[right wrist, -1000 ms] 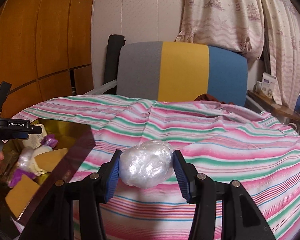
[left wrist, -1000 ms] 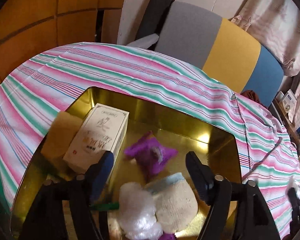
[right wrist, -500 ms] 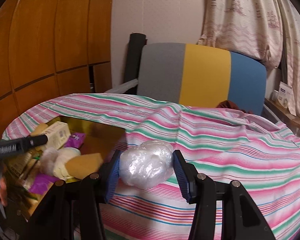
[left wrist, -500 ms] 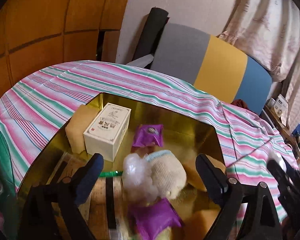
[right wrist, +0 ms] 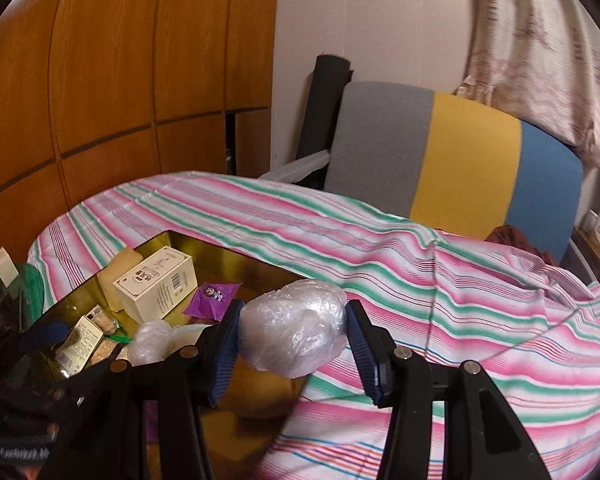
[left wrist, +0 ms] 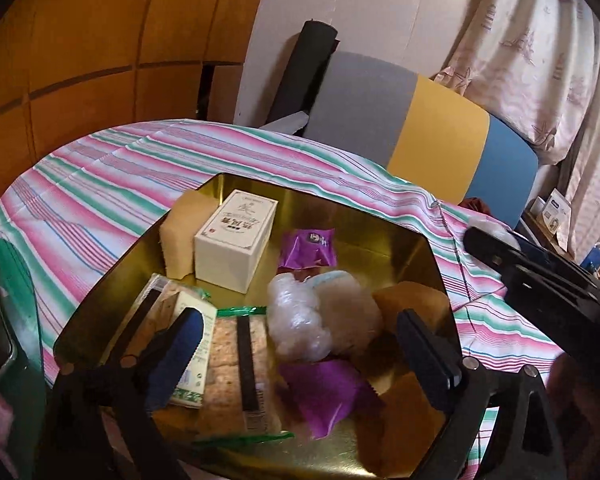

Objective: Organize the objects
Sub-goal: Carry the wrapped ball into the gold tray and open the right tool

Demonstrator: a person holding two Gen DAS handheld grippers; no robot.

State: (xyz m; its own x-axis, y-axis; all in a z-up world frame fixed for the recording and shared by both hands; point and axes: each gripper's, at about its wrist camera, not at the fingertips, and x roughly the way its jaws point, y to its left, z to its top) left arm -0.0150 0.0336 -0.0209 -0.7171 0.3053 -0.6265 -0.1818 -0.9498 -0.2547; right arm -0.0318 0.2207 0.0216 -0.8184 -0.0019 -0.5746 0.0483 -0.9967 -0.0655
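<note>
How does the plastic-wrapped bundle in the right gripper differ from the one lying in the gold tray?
The held bundle is clamped between the fingers of the right gripper, off the table; the tray bundle lies loose in the gold tray among other items. The held bundle looks smooth and egg-shaped; the tray bundle looks lumpier and crumpled. The tray bundle touches a pale fuzzy ball; the held bundle touches only the fingers. Both are whitish, in clear plastic.
</note>
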